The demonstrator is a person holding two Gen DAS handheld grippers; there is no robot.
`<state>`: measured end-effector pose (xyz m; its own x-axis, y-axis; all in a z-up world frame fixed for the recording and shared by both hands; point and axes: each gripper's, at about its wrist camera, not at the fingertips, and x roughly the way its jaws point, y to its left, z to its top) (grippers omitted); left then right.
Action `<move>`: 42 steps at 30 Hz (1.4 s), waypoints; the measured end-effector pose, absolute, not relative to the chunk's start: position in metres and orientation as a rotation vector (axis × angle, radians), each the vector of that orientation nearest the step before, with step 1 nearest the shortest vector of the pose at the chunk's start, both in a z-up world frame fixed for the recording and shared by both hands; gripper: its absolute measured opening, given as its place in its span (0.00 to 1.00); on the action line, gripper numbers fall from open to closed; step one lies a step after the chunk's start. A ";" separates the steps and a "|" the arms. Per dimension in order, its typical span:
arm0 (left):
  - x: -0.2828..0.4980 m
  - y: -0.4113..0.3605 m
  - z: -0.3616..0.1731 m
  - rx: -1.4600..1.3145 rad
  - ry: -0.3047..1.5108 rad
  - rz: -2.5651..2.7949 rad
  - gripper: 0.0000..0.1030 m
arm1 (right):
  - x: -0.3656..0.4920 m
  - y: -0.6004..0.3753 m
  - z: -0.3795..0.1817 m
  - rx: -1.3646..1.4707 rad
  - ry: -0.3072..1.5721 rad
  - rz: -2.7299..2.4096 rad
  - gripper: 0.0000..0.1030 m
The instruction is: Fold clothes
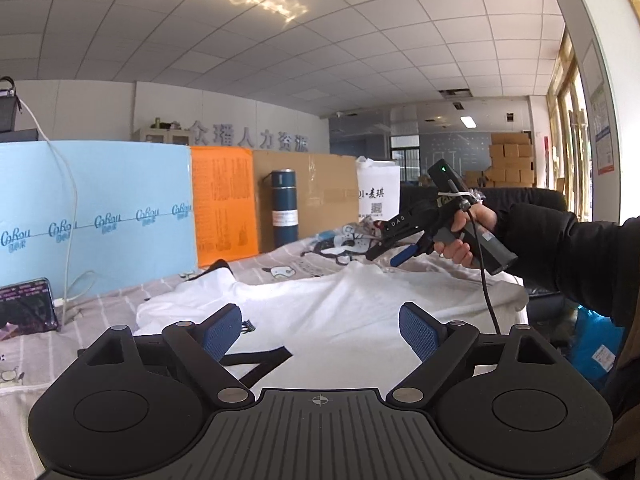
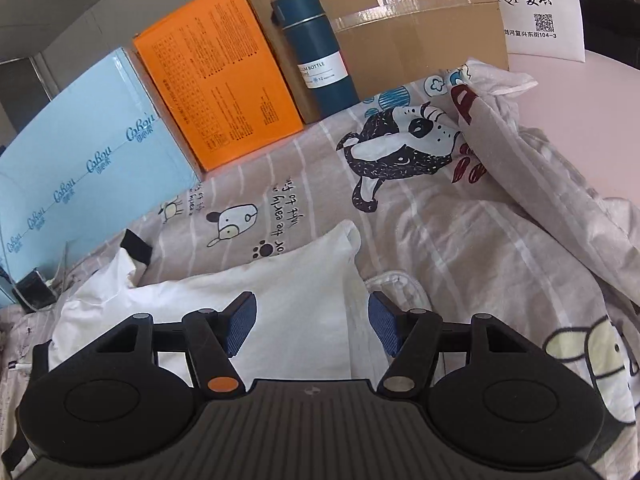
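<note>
Nearest the left wrist camera, the left tongs (image 1: 320,330) are being held with their blue pads spread wide apart and nothing between them, raised above a white garment (image 1: 340,312) that is lying spread out, rumpled, on a patterned sheet (image 1: 288,268). A black trim piece (image 1: 260,360) of the garment is being shown just past the left pad. Farther out, to the right, the right tongs (image 1: 394,250) are being gripped by a hand (image 1: 464,240) in a dark sleeve (image 1: 568,256), lifted clear of the cloth, with a black cable (image 1: 486,292) hanging down from the handle. Close below the right wrist camera, the right tongs (image 2: 312,324) are being held partly apart and empty over a folded edge of the white garment (image 2: 280,296), whose corner is pointing away toward the cartoon prints on the sheet (image 2: 400,208). A crumpled heap of the same printed cloth (image 2: 540,176) is lying to the right of it. Beyond the garment, a row of things is being stood along the back: a light blue box (image 2: 80,152), an orange box (image 2: 224,80), a dark blue bottle (image 2: 316,48) and a brown cardboard carton (image 2: 420,32), with a white bag (image 2: 536,4) at the far right. Farthest off in the left view, stacked cartons (image 1: 510,160) are being seen against the far wall under a tiled ceiling (image 1: 320,40).
</note>
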<state>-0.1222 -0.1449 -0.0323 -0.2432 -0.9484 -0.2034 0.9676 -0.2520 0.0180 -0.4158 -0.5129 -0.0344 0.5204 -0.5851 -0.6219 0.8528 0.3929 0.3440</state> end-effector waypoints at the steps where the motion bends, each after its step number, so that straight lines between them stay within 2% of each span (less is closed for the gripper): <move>1: -0.120 -0.147 -0.033 0.197 0.154 -1.816 0.86 | -0.411 -0.521 -0.039 0.699 0.458 -0.955 0.57; 3: -0.113 -0.148 -0.033 0.165 0.182 -1.817 0.86 | -0.402 -0.531 -0.047 0.695 0.494 -0.945 0.45; 7: -0.104 -0.148 -0.032 0.112 0.208 -1.819 0.86 | -0.395 -0.532 -0.044 0.633 0.515 -0.898 0.12; 8: -0.104 -0.148 -0.032 0.107 0.207 -1.824 0.86 | -0.393 -0.531 -0.042 0.604 0.523 -0.902 0.06; 11: -0.102 -0.148 -0.032 0.095 0.210 -1.840 0.86 | -0.386 -0.533 -0.040 0.489 0.553 -0.955 0.02; 21: -0.097 -0.151 -0.034 0.073 0.252 -1.838 0.86 | -0.375 -0.556 -0.050 0.437 0.579 -0.966 0.03; 22: -0.097 -0.151 -0.034 0.067 0.258 -1.839 0.86 | -0.377 -0.555 -0.047 0.444 0.567 -0.967 0.12; 23: -0.096 -0.152 -0.034 0.061 0.264 -1.841 0.86 | -0.381 -0.556 -0.042 0.471 0.542 -0.967 0.31; 24: -0.094 -0.152 -0.035 0.055 0.269 -1.841 0.86 | -0.385 -0.558 -0.038 0.519 0.507 -0.955 0.41; 25: -0.094 -0.152 -0.035 0.051 0.273 -1.841 0.86 | -0.389 -0.560 -0.034 0.567 0.472 -0.942 0.45; 27: -0.093 -0.152 -0.035 0.047 0.280 -1.837 0.86 | -0.391 -0.567 -0.029 0.641 0.439 -0.925 0.45; 34: -0.089 -0.153 -0.035 0.028 0.300 -1.834 0.86 | -0.374 -0.571 -0.038 0.615 0.541 -0.992 0.38; 39: -0.085 -0.154 -0.036 0.008 0.322 -1.833 0.87 | -0.410 -0.523 -0.012 0.551 0.452 -0.986 0.50; 42: -0.086 -0.154 -0.036 0.002 0.316 -1.837 0.87 | -0.440 -0.474 0.000 0.516 0.403 -0.987 0.53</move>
<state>-0.0856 -0.1535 -0.0364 -0.2888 -0.9433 -0.1639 0.9437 -0.2516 -0.2146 -0.4401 -0.4739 0.0002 0.4954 -0.6796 -0.5410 0.8641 0.4492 0.2270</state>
